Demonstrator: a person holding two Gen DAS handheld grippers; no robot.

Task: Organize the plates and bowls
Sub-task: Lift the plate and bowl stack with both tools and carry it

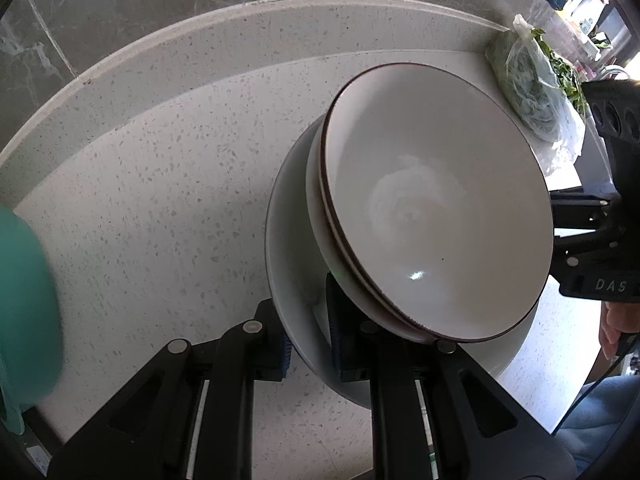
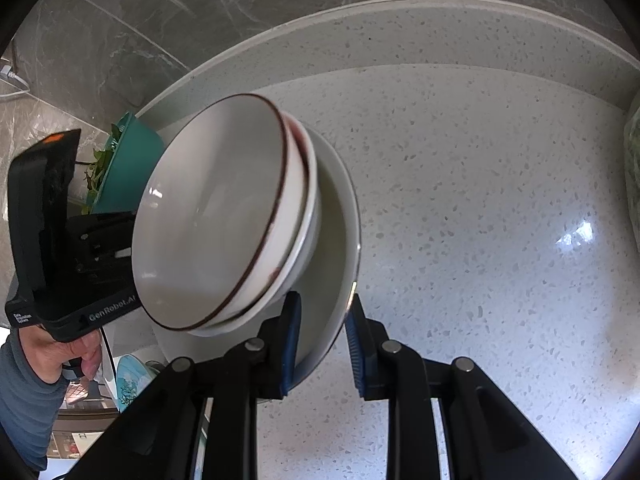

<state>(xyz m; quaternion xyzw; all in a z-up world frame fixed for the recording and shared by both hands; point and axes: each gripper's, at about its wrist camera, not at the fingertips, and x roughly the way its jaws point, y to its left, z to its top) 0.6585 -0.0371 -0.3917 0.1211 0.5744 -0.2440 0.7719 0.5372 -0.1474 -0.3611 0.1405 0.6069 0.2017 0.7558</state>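
Two white bowls with dark brown rims (image 1: 432, 200) are nested on a white plate (image 1: 292, 248). My left gripper (image 1: 310, 338) is shut on the plate's near rim, one pad on each side. In the right wrist view the same bowls (image 2: 216, 216) sit on the plate (image 2: 340, 216), and my right gripper (image 2: 322, 340) is shut on the opposite rim. The stack is held tilted above the speckled counter (image 1: 160, 200). Each gripper's body shows at the edge of the other's view.
A clear bag of green vegetables (image 1: 532, 92) lies on the counter at the back right. A teal bowl with greens (image 2: 128, 168) stands to the left, by the raised back ledge (image 2: 440, 32). A grey marble wall (image 1: 160, 0) rises behind.
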